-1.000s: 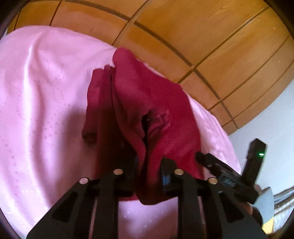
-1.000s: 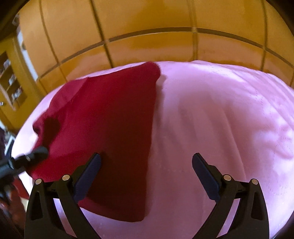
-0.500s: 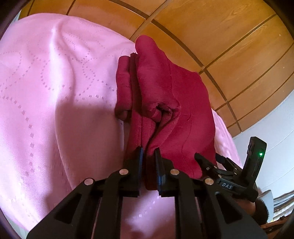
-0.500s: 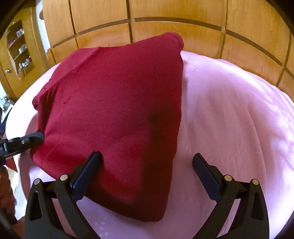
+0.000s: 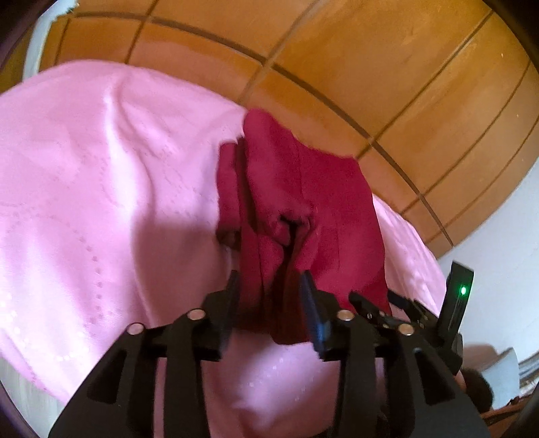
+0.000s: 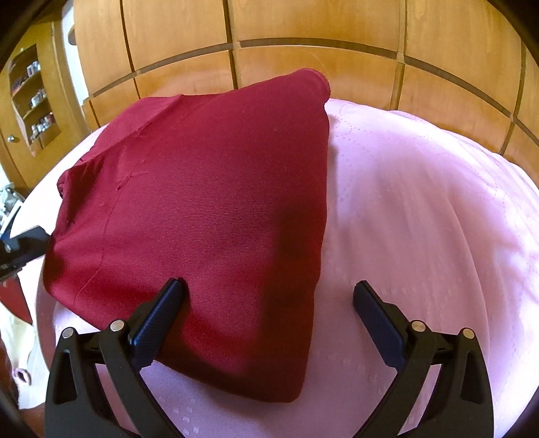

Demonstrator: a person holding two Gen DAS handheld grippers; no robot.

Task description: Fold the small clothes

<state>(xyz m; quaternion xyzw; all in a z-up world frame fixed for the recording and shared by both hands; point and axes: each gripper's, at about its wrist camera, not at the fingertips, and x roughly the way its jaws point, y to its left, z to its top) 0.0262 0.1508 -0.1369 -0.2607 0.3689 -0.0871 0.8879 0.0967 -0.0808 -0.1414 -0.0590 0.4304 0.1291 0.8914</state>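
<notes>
One dark red garment, folded, lies centre-left in the right wrist view on a pink bedspread. Left gripper: jaws have just been opening, garment's bunched edge between them, pads no longer pinching. Right gripper: jaws wide apart, left finger over the cloth, holding nothing. Wooden panelling across the top.

the folded garment lies on the bedspread, at its far edge, before the wooden panel wall; a shelf cabinet stands far left.
</notes>
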